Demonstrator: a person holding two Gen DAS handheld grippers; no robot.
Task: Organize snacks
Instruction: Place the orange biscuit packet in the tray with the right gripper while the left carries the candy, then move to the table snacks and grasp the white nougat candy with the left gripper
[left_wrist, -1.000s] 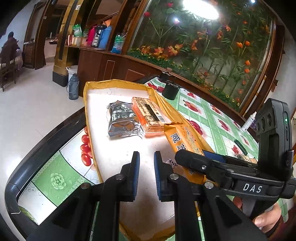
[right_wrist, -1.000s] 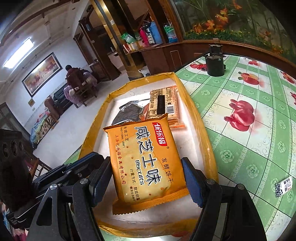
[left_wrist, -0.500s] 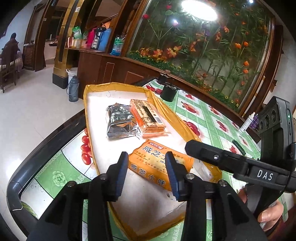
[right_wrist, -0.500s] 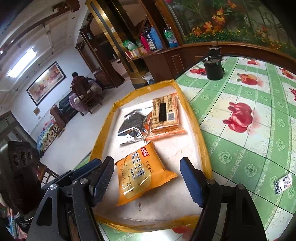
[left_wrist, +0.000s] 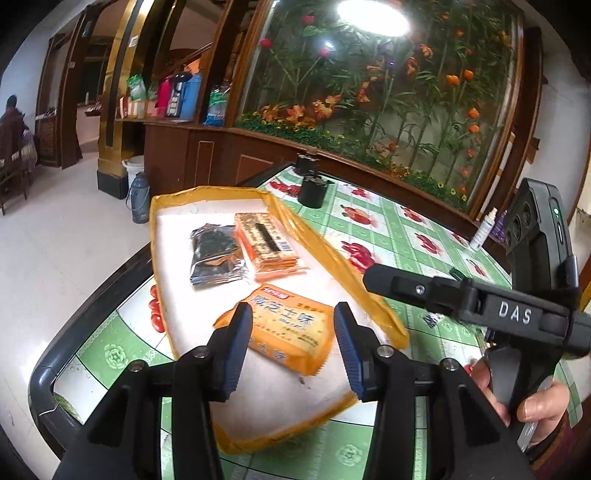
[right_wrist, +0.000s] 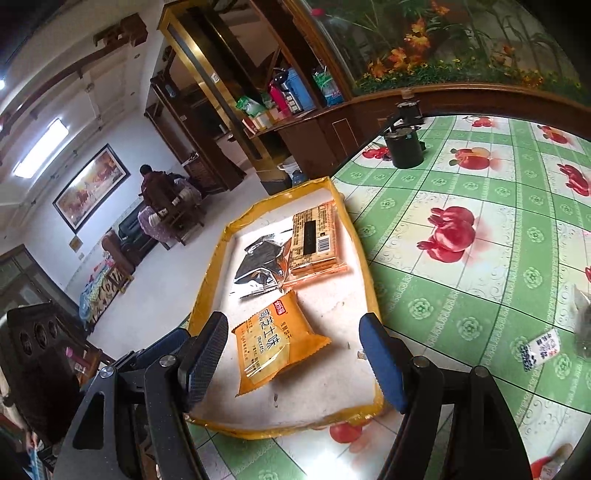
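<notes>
Now the orange biscuit packet (right_wrist: 271, 341) lies flat near the front edge of the yellow-rimmed tray (right_wrist: 354, 236), dropped from the right gripper (right_wrist: 293, 354), whose jaws stand wide and empty. The left gripper (left_wrist: 291, 345) has just been opening, nothing clamped. Behind sit a silver pouch (right_wrist: 260, 267) and cracker pack (right_wrist: 314, 240) (touching), on the table's (right_wrist: 480, 206) left edge.

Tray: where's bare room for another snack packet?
Free: the tray's near end, between the orange biscuit packet and its front rim, and the strip along its right rim. Crowded: the far half, where the silver packet lies against the crackers.
</notes>
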